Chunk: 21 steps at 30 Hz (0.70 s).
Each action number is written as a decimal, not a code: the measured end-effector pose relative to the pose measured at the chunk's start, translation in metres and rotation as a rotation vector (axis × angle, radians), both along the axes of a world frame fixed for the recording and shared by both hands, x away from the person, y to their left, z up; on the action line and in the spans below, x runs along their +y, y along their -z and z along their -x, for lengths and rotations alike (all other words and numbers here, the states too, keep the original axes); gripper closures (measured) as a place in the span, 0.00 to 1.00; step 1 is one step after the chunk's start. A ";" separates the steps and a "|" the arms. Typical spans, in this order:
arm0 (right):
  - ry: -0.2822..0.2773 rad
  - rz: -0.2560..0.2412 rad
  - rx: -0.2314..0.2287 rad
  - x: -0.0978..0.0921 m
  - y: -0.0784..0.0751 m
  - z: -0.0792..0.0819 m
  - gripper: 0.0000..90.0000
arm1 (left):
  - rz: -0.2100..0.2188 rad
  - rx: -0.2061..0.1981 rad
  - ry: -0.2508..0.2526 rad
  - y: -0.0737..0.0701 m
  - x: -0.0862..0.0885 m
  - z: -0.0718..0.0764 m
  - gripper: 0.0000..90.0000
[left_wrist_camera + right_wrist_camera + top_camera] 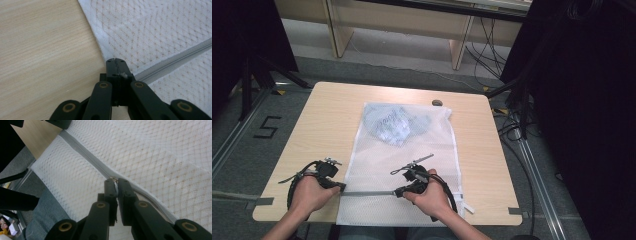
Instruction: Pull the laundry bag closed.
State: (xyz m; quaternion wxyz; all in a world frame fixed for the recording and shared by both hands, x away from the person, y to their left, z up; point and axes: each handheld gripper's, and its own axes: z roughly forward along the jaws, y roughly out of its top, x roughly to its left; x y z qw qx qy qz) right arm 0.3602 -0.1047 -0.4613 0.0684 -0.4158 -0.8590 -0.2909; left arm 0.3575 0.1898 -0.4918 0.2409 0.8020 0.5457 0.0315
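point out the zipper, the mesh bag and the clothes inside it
zipper [367, 193], high view, middle of the grey strip between the two grippers
mesh bag [377, 157], high view, bare white netting at its centre
clothes [394, 125], high view, middle of the blue-grey bundle inside the bag

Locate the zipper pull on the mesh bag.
In the right gripper view, the zipper pull sits pinched between the right gripper's jaws, partway along the zipper.

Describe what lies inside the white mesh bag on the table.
Through the mesh bag a crumpled blue-grey garment shows at its far end. The mesh blurs its folds, so its kind is unclear.
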 end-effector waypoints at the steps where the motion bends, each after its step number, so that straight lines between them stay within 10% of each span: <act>1: 0.000 0.003 -0.002 -0.001 0.000 0.000 0.97 | 0.001 0.000 -0.001 0.000 0.000 0.000 1.00; 21: 0.014 -0.008 0.017 -0.015 -0.002 -0.003 0.97 | 0.001 -0.002 0.001 0.000 0.000 0.000 1.00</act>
